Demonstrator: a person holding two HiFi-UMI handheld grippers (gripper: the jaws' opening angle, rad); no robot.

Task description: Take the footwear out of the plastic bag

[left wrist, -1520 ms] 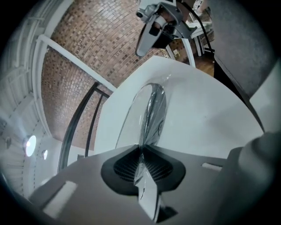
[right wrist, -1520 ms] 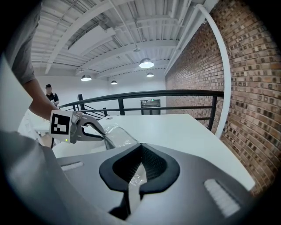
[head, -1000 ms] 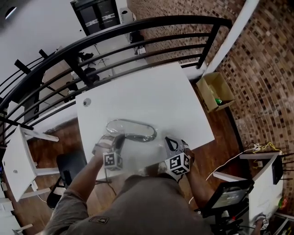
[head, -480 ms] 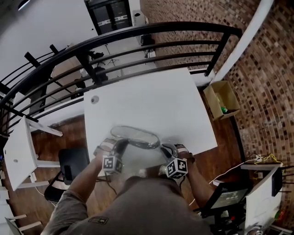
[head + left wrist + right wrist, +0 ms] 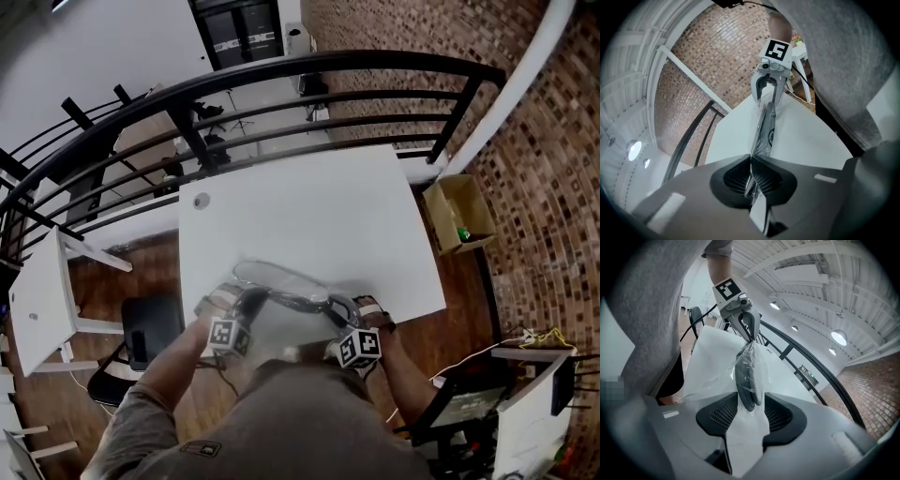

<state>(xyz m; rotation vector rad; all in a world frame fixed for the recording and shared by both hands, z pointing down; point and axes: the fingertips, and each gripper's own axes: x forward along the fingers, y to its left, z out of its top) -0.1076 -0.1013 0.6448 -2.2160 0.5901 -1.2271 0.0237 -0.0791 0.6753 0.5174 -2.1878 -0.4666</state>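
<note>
A clear plastic bag [image 5: 281, 281] with a dark flat shoe [image 5: 295, 298] inside lies at the near edge of the white table [image 5: 309, 206]. My left gripper [image 5: 249, 300] is at the bag's left end. In the left gripper view, my left gripper [image 5: 752, 176] is shut on the bag's thin edge [image 5: 764, 136]. My right gripper [image 5: 337, 309] is at the bag's right end. Its jaws have just been opening. In the right gripper view, my right gripper [image 5: 749, 411] stands open around the wrapped shoe's end [image 5: 746, 380], which sits between the pads.
A black metal railing [image 5: 281, 89] runs behind the table. A cardboard box [image 5: 459, 214] stands on the wooden floor at the right by the brick wall. A dark chair [image 5: 145, 328] is at the table's left, and another white table [image 5: 37, 300] lies further left.
My right gripper has rolled, come down to the bag's right end, and its jaws have opened around the shoe. The left gripper has kept its grip on the bag.
</note>
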